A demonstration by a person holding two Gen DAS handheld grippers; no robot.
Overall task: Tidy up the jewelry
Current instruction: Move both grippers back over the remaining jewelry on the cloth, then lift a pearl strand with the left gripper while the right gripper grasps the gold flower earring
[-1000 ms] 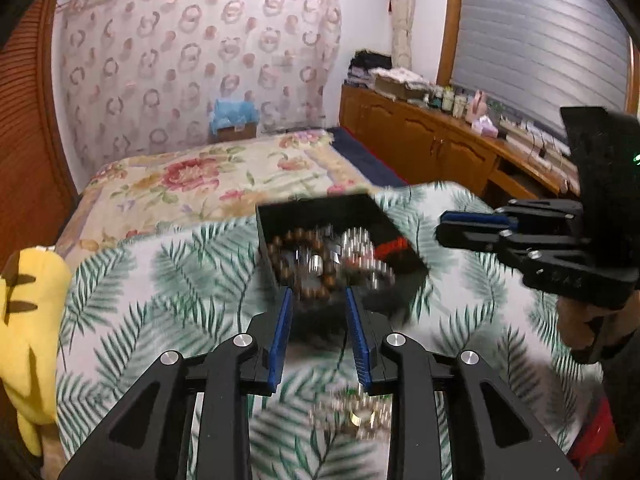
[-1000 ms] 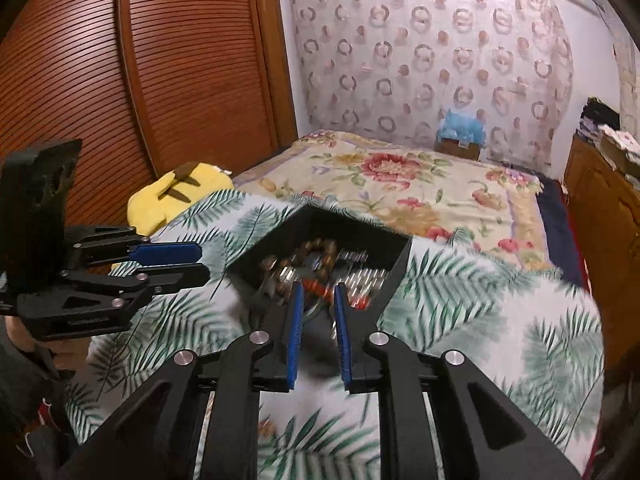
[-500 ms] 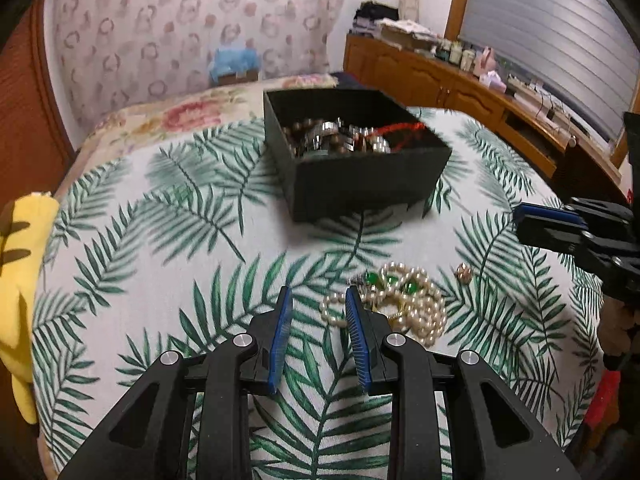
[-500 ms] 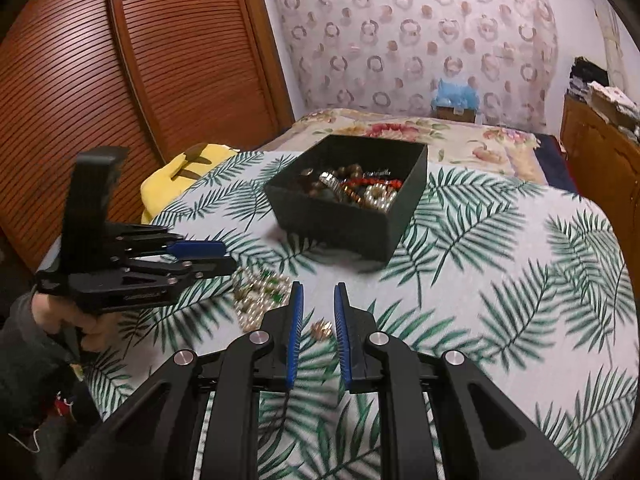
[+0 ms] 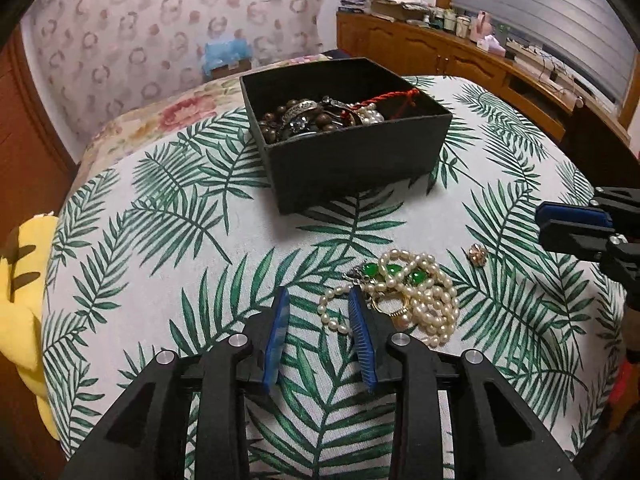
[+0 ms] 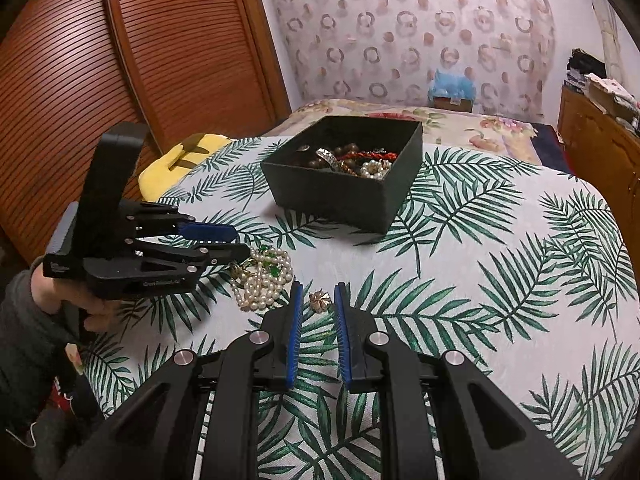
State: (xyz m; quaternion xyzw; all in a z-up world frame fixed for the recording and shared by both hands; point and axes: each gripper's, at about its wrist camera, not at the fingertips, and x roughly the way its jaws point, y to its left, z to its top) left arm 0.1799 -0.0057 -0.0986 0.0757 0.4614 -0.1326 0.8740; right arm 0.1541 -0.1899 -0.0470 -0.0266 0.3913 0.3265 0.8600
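Right wrist view: knobbly pearl necklace (image 6: 264, 280) heaped beside square black box (image 6: 340, 196).

Left gripper (image 5: 318, 312): come down from over the box (image 5: 360, 168) to the cloth; jaws opening, pearl strand (image 5: 420, 300) at its 1 o'clock, a loop between the tips. Right gripper (image 6: 316, 308): lowered likewise, gold brooch (image 6: 320, 301) now between its parted fingers.

No legible txt — gripper print blurred.
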